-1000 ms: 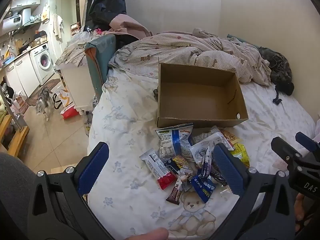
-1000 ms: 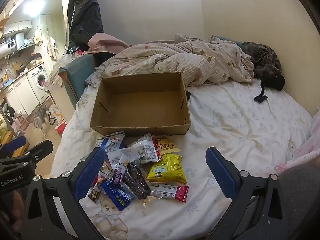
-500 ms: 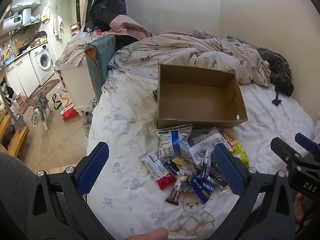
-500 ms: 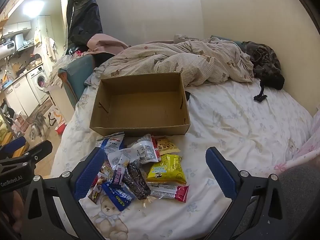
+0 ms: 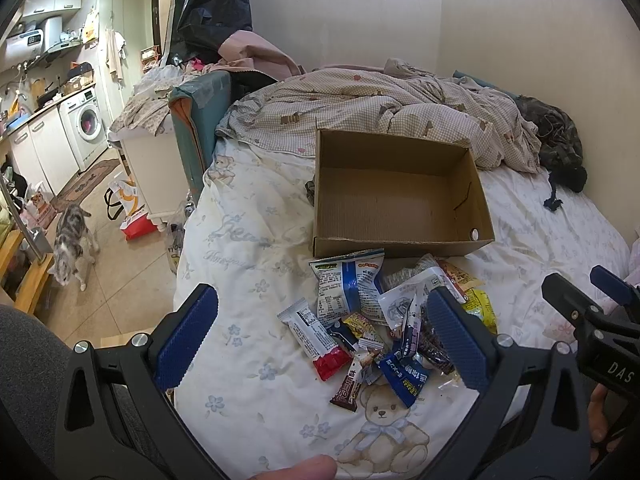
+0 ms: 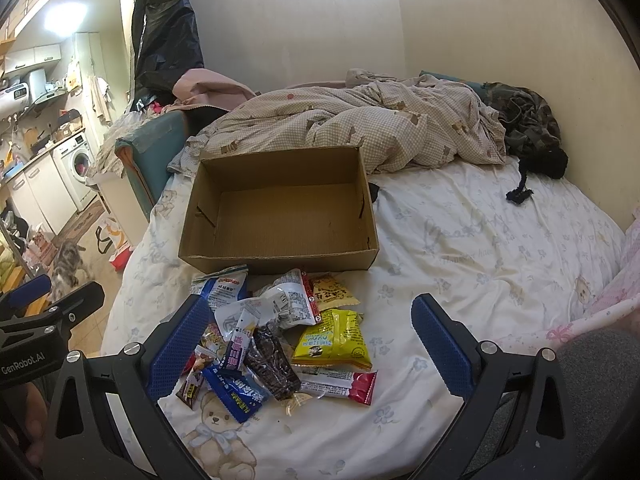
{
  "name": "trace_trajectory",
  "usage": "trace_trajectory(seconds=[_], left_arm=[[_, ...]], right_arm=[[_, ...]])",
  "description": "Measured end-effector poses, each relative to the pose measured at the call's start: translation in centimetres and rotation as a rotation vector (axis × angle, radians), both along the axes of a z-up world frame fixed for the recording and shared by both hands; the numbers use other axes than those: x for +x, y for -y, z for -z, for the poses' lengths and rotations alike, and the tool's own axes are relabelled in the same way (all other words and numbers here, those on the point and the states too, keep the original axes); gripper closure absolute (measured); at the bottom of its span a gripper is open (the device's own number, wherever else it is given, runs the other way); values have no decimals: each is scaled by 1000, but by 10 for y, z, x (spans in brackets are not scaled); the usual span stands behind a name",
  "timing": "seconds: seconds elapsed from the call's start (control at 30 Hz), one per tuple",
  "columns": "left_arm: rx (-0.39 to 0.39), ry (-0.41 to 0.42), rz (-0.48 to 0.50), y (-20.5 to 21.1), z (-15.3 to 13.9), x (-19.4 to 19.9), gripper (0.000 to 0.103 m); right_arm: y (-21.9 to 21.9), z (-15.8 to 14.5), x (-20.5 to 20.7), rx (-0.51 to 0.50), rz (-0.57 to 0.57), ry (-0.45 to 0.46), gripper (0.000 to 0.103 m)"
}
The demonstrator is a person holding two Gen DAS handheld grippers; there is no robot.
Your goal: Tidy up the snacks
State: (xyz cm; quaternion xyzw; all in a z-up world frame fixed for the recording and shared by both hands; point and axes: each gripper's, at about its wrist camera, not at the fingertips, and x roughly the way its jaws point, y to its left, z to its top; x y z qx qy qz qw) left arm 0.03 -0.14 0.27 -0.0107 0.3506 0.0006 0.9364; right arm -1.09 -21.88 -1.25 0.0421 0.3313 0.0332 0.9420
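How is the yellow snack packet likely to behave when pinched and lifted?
The yellow snack packet looks puffy and crinkled, so it probably weighs little and gives under pressure. Its glossy film may slip between pads. It lies flat beside the pile, so it is unlikely to roll.

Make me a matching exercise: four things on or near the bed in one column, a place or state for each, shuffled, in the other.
1. cardboard box
2. yellow snack bag
3. cat
4. left gripper

a. open, holding nothing
b. walking on the kitchen floor
c. empty, on the bed
d. lying in the snack pile before the box

Pairs: 1-c, 2-d, 3-b, 4-a
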Motion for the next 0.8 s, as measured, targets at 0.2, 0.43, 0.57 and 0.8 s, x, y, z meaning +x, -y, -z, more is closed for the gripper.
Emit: trace_trajectory(seconds=[0.2, 0.43, 0.57, 0.8], left_arm=[[-1, 1, -1, 0, 0, 0, 0], [-1, 1, 1, 0, 0, 0, 0], [0, 1, -1, 0, -1, 0, 0], [-1, 0, 0, -1, 0, 0, 0]], right_arm=[[0, 0, 0, 0, -1, 1, 0], [2, -2, 1, 5, 2, -3, 0], [3, -2, 2, 5, 2, -3, 0], [4, 0, 1, 8, 10, -8, 0]])
